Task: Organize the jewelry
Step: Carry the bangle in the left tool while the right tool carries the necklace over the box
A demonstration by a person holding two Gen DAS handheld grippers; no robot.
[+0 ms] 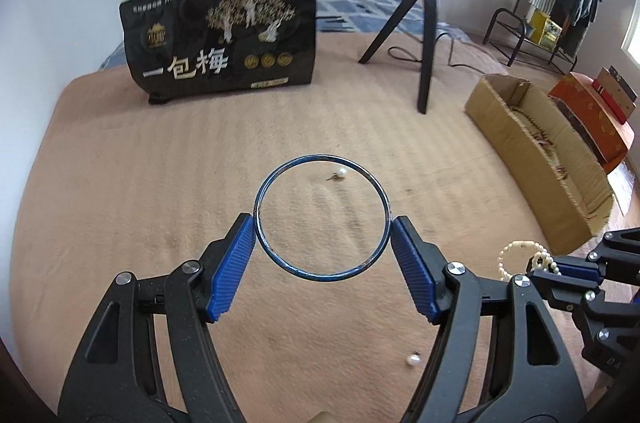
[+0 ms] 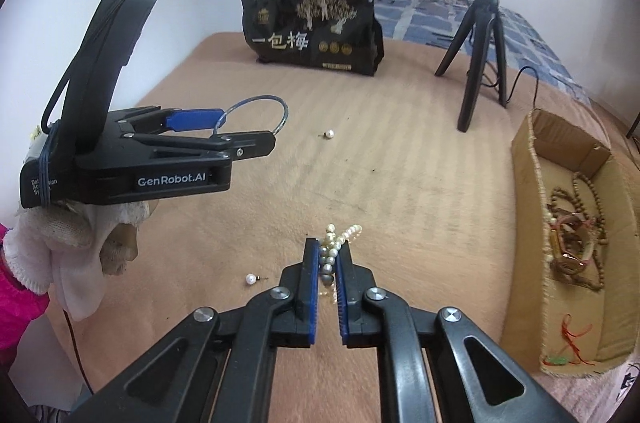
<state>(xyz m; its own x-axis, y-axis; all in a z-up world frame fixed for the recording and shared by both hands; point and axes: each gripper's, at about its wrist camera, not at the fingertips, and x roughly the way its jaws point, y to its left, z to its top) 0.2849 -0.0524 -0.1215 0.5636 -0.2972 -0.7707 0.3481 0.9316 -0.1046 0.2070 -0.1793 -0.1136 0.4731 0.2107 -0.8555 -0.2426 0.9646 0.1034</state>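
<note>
Above the middle of the blanket (image 1: pixel 120 183), my left gripper (image 1: pixel 322 219) clamps the blue bangle (image 1: pixel 322 217) and my right gripper (image 2: pixel 329 255) pinches the pearl bracelet (image 2: pixel 338 239). The cardboard box (image 2: pixel 524 223) at the right edge lies nearer my right hand.

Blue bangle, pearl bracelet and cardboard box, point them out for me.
blue bangle (image 1: pixel 280 165), left wrist view, upper-left rim of the ring.
pearl bracelet (image 2: pixel 330 255), right wrist view, beads between the pads.
cardboard box (image 2: pixel 526 207), right wrist view, near side wall.
</note>
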